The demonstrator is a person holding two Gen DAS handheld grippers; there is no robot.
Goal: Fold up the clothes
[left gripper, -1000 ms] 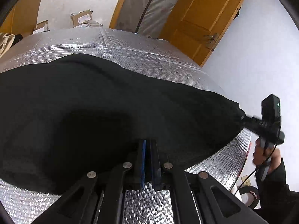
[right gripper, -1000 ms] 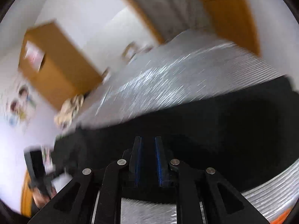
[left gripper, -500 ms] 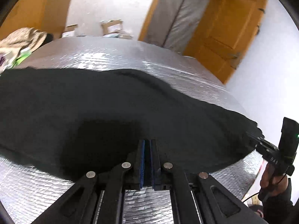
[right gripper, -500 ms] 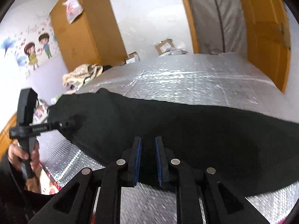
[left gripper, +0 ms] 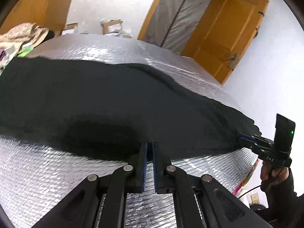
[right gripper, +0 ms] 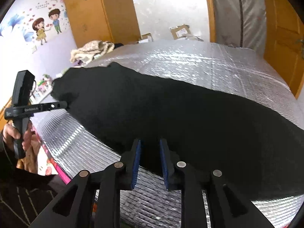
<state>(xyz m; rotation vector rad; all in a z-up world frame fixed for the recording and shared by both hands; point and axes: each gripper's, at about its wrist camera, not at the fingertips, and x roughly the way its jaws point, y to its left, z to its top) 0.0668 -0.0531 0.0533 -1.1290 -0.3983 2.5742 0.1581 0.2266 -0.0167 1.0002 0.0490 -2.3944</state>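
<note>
Left wrist view: the only writing that can be read is the white lettering "DAS" on the black body of the right tongs (left gripper: 244, 136), just below a block with a small green light. The white print along the arm of the left tongs (right gripper: 65, 104), seen from the right wrist view, is too small to make out. So are the labels on the cardboard boxes (right gripper: 180, 31) on the floor and the tiny script above the cartoon boy-and-girl wall sticker (right gripper: 47, 24).

A black garment (left gripper: 95, 95) lies spread in a long band across the bench (left gripper: 38, 171), which is covered in silver foil sheeting. Each pair of tongs meets it at one end of its near edge.

The blue pads of the left tongs stand almost together, with only a thin slit between them. Their tips sit on the garment's near hem, and from the other side they appear to pinch its corner. The left hand (right gripper: 13, 133) grips the handle.

The jaws of the right tongs are opening. Their pads stand clearly apart, the garment's edge lies loose between the tips, and bare foil shows through the rest of the gap. The right hand (left gripper: 266, 172), in a dark sleeve, holds the handle beyond the bench's edge.

A beige cloth pile (right gripper: 91, 49) sits past the far left corner, and a wooden door (left gripper: 228, 38) stands open to the right.
</note>
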